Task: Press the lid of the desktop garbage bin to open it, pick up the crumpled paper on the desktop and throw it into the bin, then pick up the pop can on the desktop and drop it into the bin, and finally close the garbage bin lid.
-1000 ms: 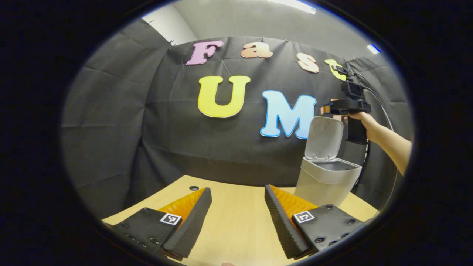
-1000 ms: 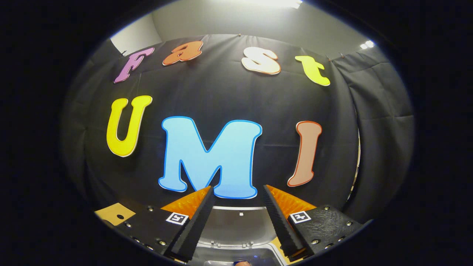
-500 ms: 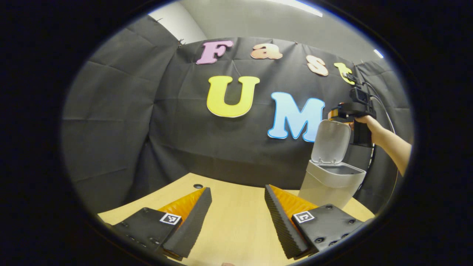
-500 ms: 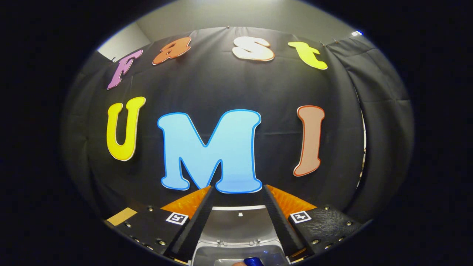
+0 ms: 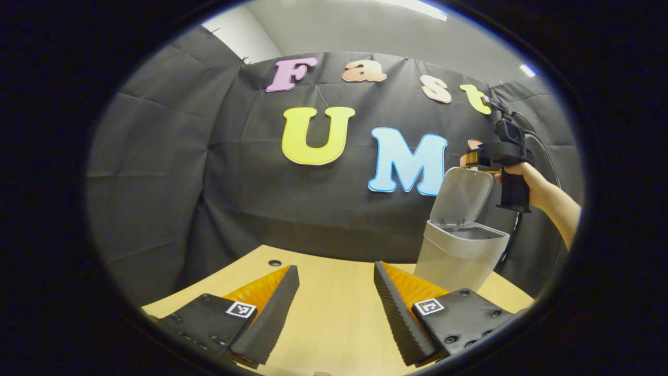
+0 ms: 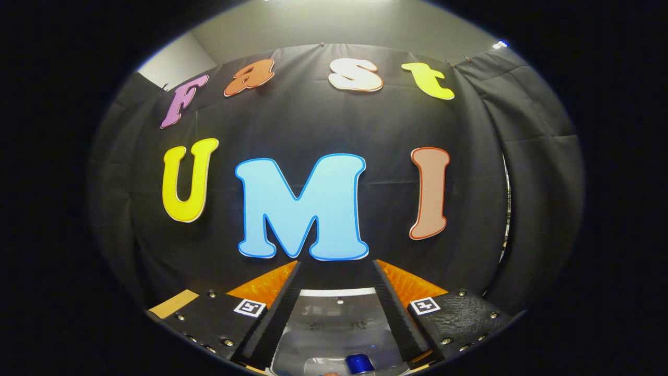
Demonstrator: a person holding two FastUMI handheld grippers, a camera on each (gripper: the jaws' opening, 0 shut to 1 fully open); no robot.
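Grey plastic bin point(image 5: 459, 256) at desk's point(image 5: 334, 324) right side, lid point(image 5: 462, 196) raised. Blue pop can point(image 6: 357, 363) visible low in bin mouth. Right gripper point(image 5: 472, 159) above lid's top edge, jaws apart, empty. Left gripper point(image 5: 334, 308) spread, idle over desk. Risk: off-centre push nudges light bin; lid fails to latch.

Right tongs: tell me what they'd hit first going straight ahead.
Probably the raised lid of the bin, showing between the right tongs; depth unclear, and they may pass over it to the black cloth wall.
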